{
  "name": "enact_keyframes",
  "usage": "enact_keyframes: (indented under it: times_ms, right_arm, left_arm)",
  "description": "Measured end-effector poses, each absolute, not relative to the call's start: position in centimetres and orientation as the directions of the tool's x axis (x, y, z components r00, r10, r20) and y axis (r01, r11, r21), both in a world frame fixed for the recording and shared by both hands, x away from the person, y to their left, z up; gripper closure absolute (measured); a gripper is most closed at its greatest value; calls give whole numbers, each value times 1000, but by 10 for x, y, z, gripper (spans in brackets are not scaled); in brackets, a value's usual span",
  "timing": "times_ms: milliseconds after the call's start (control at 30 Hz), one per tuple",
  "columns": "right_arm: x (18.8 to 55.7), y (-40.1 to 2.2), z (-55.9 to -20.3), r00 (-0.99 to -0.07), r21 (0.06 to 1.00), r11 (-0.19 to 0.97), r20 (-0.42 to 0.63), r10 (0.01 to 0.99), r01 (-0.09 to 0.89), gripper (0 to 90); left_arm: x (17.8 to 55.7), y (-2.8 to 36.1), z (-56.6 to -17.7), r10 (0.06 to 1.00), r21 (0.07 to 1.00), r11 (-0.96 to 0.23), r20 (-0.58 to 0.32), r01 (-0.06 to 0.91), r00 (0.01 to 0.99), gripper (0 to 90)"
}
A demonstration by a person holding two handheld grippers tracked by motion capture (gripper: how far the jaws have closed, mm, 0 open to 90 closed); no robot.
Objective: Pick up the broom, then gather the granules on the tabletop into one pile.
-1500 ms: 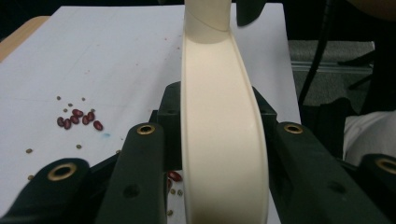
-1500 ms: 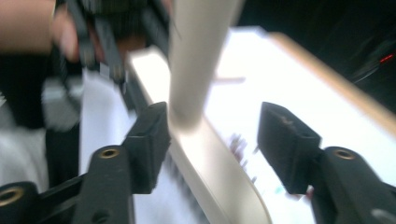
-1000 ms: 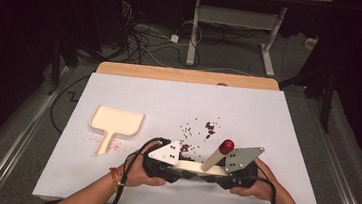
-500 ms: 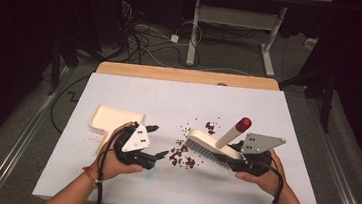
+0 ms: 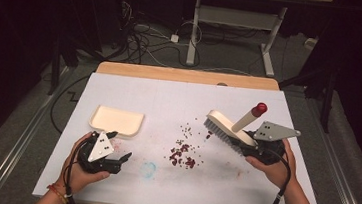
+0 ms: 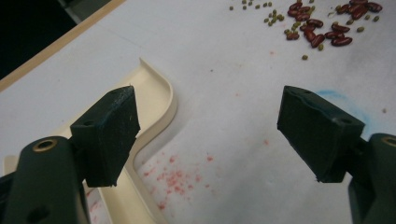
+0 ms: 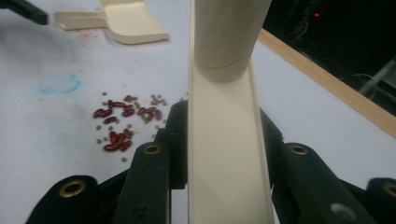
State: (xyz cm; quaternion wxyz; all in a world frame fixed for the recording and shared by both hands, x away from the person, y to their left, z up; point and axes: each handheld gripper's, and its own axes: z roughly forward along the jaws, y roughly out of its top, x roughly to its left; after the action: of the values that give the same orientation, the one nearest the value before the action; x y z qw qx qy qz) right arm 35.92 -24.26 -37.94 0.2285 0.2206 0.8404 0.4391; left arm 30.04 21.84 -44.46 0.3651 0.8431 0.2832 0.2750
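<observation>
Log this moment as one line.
left hand-held gripper: open, beside dustpan | right hand-held gripper: holding brush | beans: scattered on table

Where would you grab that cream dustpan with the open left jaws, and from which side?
Best by its flat handle, probably. The dustpan lies flat on the table, handle pointing toward the person, just ahead of the left gripper. Coming in low from the near side, the jaws could close across the handle's narrow width.
</observation>
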Motion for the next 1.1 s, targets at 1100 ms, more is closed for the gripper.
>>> enact_keyframes:
  times_ms: [1100]
  right_arm:
    - [476, -189, -442, -603, 679, 650, -372, 706, 341, 673]
  left_arm:
    - [302, 212, -455, 644, 737, -618, 274, 274, 714, 191]
